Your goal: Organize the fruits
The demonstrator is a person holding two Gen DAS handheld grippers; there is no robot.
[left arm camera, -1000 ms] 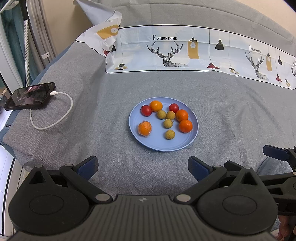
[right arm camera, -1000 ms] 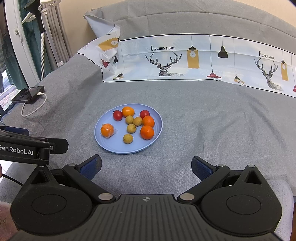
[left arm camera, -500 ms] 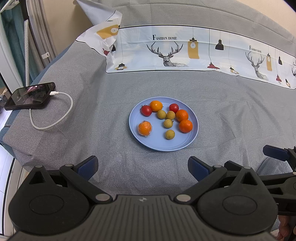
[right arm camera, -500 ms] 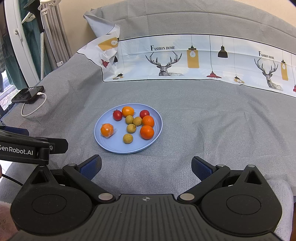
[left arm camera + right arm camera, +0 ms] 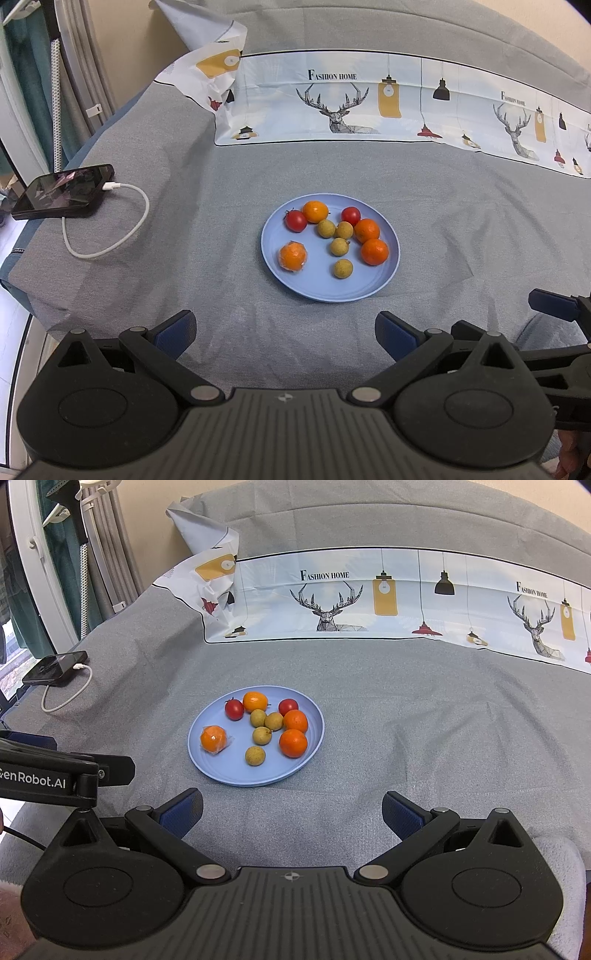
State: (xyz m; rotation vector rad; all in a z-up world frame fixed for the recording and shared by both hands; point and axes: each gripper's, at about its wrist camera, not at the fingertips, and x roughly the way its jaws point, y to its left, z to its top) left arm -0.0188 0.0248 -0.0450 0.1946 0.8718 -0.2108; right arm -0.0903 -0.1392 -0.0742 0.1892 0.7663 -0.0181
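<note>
Both grippers hang side by side on the near side of the plate [image 5: 384, 284], and neither one touches it. The left gripper [image 5: 284, 330] has its jaws spread wide with nothing between them, just grey cloth [image 5: 207, 184] underneath. Same story for the right gripper [image 5: 291, 812]: jaws wide apart, empty, well short of the plate's near rim.

All the fruit sits on that blue plate, which lies flat on the cloth. At the plate's far rim: one tomato [image 5: 295, 220] touching a small orange [image 5: 315, 211], and a second tomato [image 5: 351, 216] a little to the right. On the plate's right side, two oranges [image 5: 374, 252] sit one behind the other, touching. At the plate's left, a wrapped orange [image 5: 292, 256] lies alone (the clear film shows best in the right wrist view). Four longans [image 5: 343, 268] fill the middle: two touching side by side at the back, one just in front of them, and one nearest the front rim, apart from the rest.

Well to the left of the plate, a phone [image 5: 64, 192] lies near the cloth's edge with a white cable [image 5: 122, 243] plugged in and looping toward the plate. Beyond the plate, a printed pillowcase [image 5: 369, 103] with deer and lamps runs across.
</note>
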